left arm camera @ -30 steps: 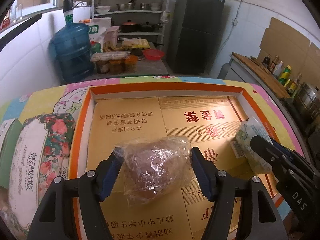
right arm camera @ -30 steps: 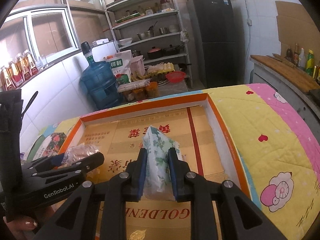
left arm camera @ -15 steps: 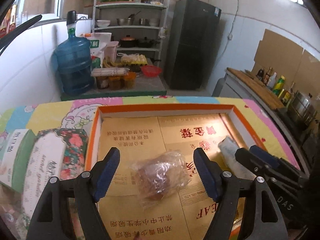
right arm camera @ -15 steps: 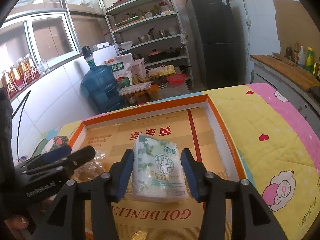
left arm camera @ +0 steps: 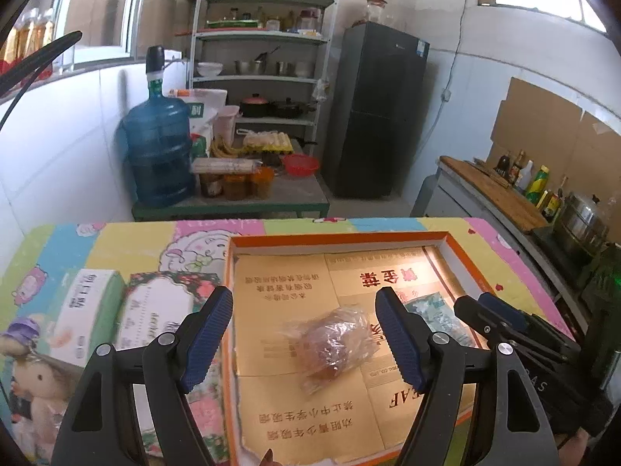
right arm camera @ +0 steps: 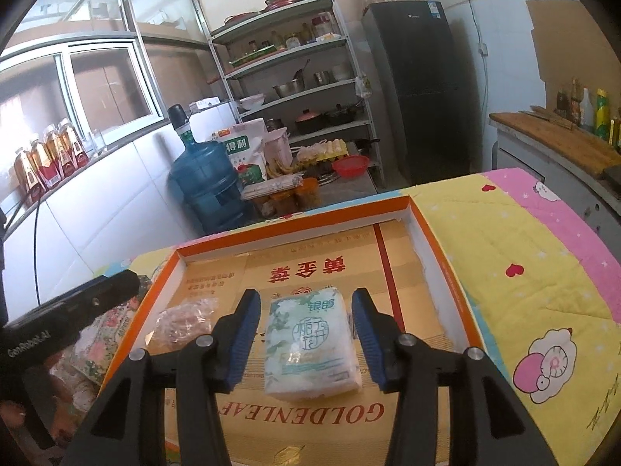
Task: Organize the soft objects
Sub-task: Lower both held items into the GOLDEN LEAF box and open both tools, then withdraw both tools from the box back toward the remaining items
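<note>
A clear bag with a brown soft lump (left arm camera: 330, 345) lies on the cardboard floor of the orange-rimmed tray (left arm camera: 341, 237). My left gripper (left arm camera: 302, 332) hovers above and behind it, open wide, pads clear of the bag. A white and green tissue pack (right arm camera: 310, 345) lies flat in the tray (right arm camera: 295, 229) between the pads of my right gripper (right arm camera: 306, 334), which is open and not pressing on it. From the left wrist, the pack (left arm camera: 431, 310) and right gripper (left arm camera: 496, 322) show at the right. From the right wrist, the bag (right arm camera: 186, 318) and left gripper (right arm camera: 97, 295) show at the left.
Left of the tray, on the cartoon quilt (right arm camera: 524, 272), lie a green tissue box (left arm camera: 93, 303), a floral box (left arm camera: 155, 310) and a doll (left arm camera: 35, 384). Beyond the table stand a blue water bottle (left arm camera: 159, 155), a shelf rack and a dark fridge (left arm camera: 376, 116). A counter runs along the right.
The left gripper let go of the bag, opened wider and drew back and up. The right gripper opened off the tissue pack, which dropped flat onto the tray floor.
</note>
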`<state>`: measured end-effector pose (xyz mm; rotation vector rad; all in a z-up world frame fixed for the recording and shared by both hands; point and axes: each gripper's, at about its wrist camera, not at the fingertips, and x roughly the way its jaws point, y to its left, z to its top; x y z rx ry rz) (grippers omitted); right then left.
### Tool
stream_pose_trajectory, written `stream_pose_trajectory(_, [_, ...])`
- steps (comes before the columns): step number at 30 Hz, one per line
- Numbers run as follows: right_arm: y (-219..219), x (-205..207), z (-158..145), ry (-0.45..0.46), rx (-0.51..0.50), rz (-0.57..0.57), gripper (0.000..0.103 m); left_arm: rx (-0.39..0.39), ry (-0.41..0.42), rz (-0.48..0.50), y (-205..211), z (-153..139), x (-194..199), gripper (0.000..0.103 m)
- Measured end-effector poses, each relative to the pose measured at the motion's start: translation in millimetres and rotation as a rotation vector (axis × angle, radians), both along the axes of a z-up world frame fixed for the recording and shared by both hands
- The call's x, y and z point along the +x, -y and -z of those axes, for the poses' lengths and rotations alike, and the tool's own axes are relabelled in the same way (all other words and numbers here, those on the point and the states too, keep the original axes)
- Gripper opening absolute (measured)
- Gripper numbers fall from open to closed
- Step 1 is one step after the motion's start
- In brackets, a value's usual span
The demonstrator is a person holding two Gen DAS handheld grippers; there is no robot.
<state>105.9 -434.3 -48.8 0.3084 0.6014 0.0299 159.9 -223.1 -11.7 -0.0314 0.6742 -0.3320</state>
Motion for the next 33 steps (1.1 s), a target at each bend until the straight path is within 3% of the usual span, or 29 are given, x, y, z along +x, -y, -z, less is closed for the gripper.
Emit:
stream_pose_trajectory(14, [-44.5, -36.3, -35.4, 0.06, -0.041, -0.044, 0.049, 0.011, 0.094, -0.03, -48.0, -25.8, -42.4, 0.077])
stream_pose_trajectory(33, [-150.1, -69.3, -47.1, 0.066, -0.086, -0.145, 0.049, 0.014, 0.11, -0.143, -151.8, -25.2, -86.4, 0.077])
